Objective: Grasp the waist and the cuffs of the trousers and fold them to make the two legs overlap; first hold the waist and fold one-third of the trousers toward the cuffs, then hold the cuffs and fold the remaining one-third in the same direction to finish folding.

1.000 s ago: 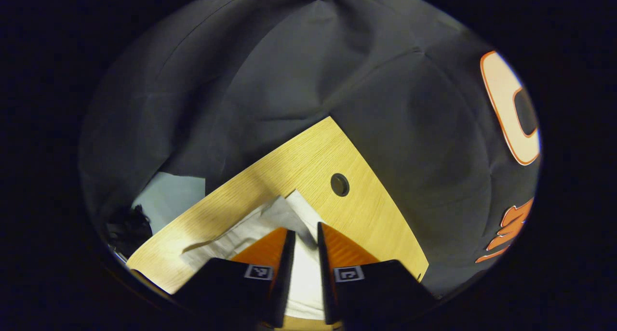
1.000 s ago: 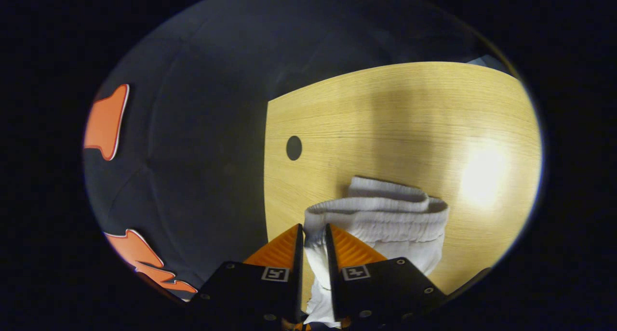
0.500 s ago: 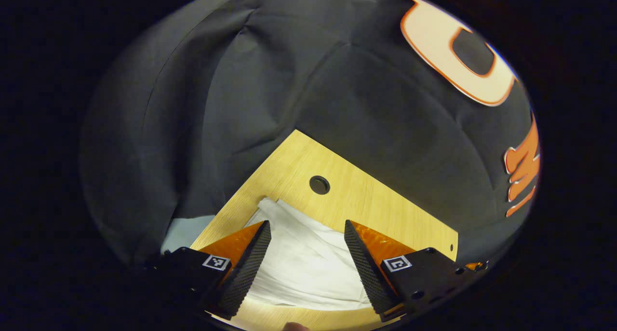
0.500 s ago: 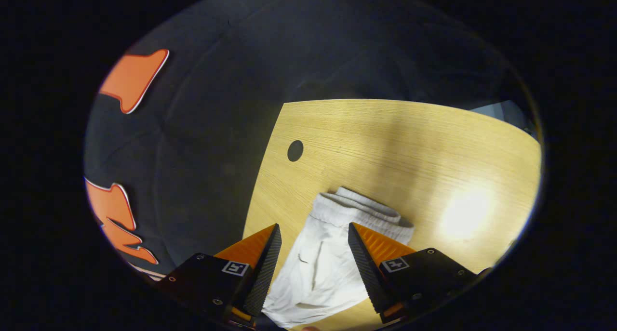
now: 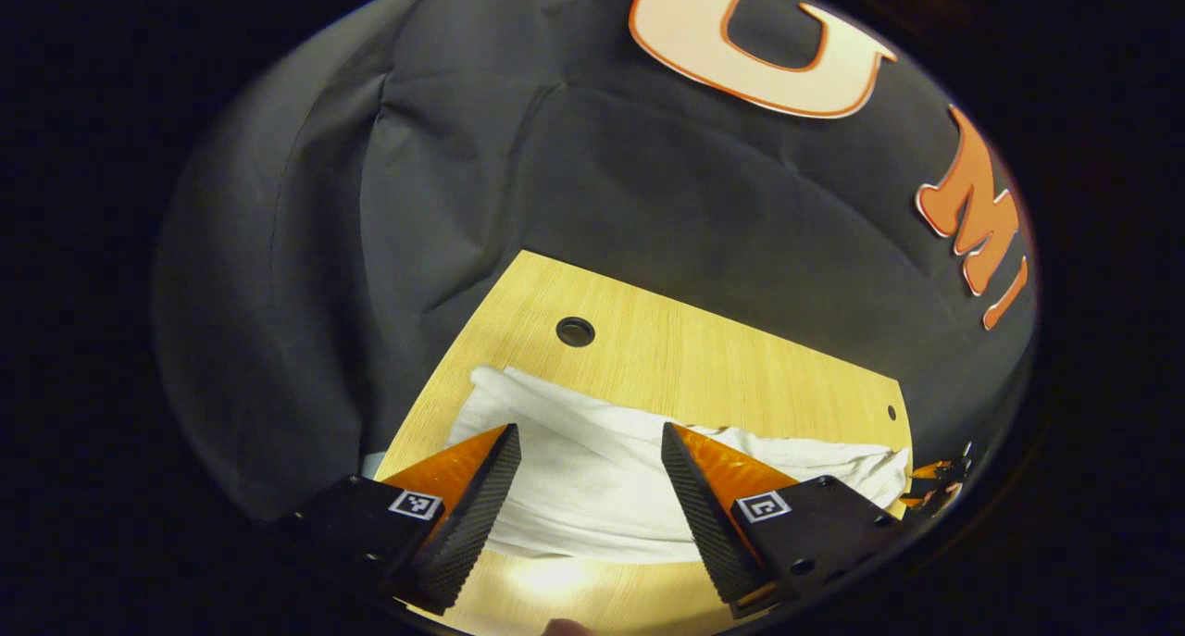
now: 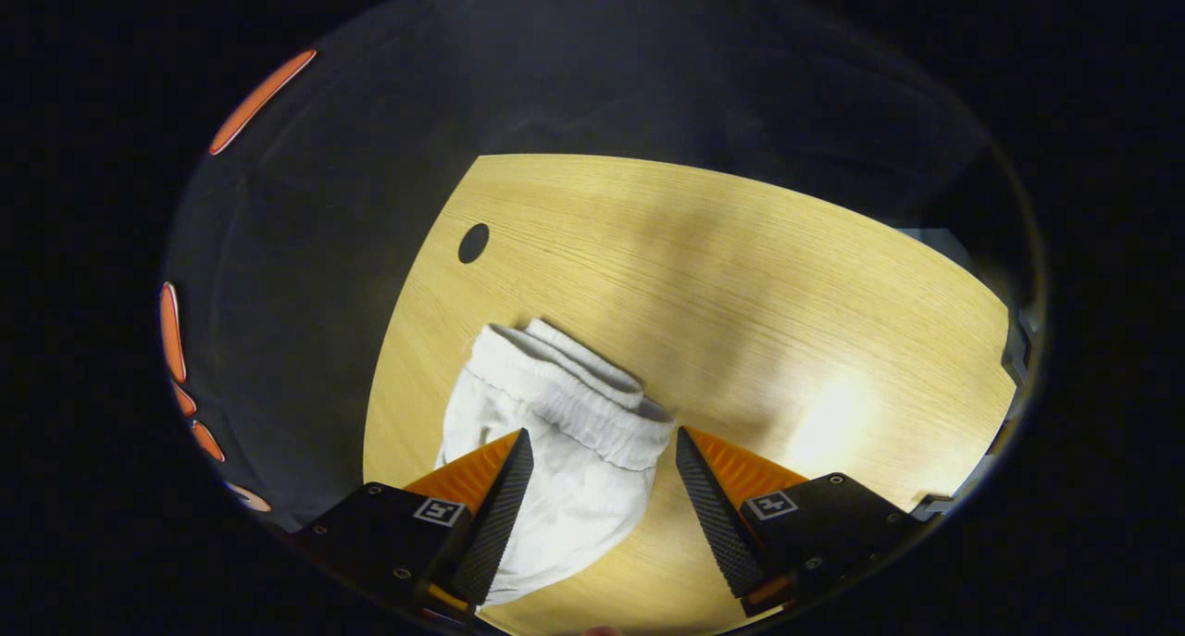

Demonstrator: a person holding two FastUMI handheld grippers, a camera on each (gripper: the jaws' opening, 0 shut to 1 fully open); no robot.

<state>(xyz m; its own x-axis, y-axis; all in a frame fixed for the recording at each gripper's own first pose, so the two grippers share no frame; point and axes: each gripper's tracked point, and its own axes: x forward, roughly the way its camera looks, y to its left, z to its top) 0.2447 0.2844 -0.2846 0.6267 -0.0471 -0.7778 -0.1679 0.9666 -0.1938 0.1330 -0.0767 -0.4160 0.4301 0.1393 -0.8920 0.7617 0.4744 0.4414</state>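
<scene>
Dark cloth wall [image 5: 648,210] behind and beside, creased in long folds, wrapping round the far corner of a pale wooden table [image 5: 722,358] — grain running lengthwise, glare spot on the bare wood [image 6: 833,405] in the right gripper view. Round cable hole [image 5: 575,330] near the table's far edge, seen again in the right gripper view [image 6: 473,243]; 1 smaller hole [image 5: 891,412] close to the table's corner in the left gripper view.

White trousers [image 5: 592,474] lying flat on the table, folded into a long band, wrinkled, stretching across the left gripper view from just below the cable hole toward the far corner. Elastic waist [image 6: 565,386] bunched and gathered in the right gripper view, doubled in 2 layers, resting on the wood, pointing toward the cable hole but apart from it.

Left gripper [image 5: 591,474] spread wide, 2 fingers apart above the trousers, cloth showing in the gap, neither finger pressing on it. Right gripper [image 6: 602,483] likewise wide open — fingers straddling the waist end, nothing clamped. Whether either set of tips brushes the fabric: cannot tell.

Small part of the other gripper [image 5: 937,483] at the far end of the trousers in the left gripper view, too small for detail.
</scene>
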